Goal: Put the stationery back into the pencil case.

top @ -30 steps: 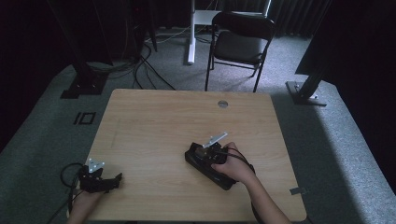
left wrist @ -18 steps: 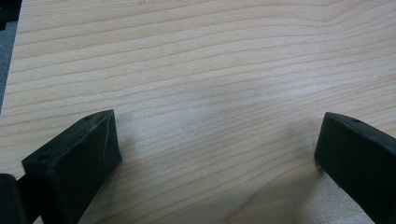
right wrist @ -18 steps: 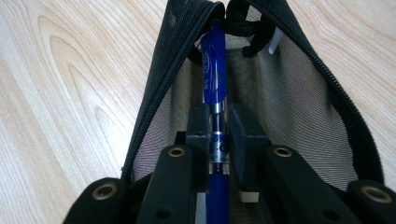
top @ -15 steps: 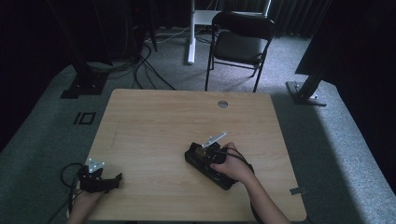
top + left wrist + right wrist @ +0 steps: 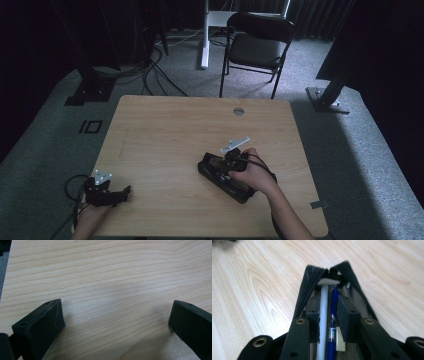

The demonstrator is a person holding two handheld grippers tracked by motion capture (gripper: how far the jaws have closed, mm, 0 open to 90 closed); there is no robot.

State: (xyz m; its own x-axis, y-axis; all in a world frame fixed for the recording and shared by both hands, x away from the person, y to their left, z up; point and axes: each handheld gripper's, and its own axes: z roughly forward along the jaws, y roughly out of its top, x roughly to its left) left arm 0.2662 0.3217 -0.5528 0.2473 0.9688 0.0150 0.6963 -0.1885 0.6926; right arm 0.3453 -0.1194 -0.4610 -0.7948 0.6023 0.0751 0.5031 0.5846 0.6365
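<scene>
A black pencil case (image 5: 220, 175) lies open on the wooden table (image 5: 170, 130), right of centre. My right gripper (image 5: 231, 161) reaches into it, held by a hand. In the right gripper view, the case (image 5: 310, 282) gapes at its zip. Inside lie a grey pen (image 5: 324, 297) and a blue pen (image 5: 334, 302) side by side. My right gripper (image 5: 329, 300) has its jaws pressed against both pens. My left gripper (image 5: 122, 192) rests at the table's front left corner. In its own view the left gripper (image 5: 115, 312) stands open over bare wood (image 5: 112, 270).
A small white block (image 5: 340, 340) sits in the case beside the blue pen. A round grommet (image 5: 238, 111) marks the table's far edge. A black folding chair (image 5: 257, 47) stands behind the table, with cables on the carpet at the far left.
</scene>
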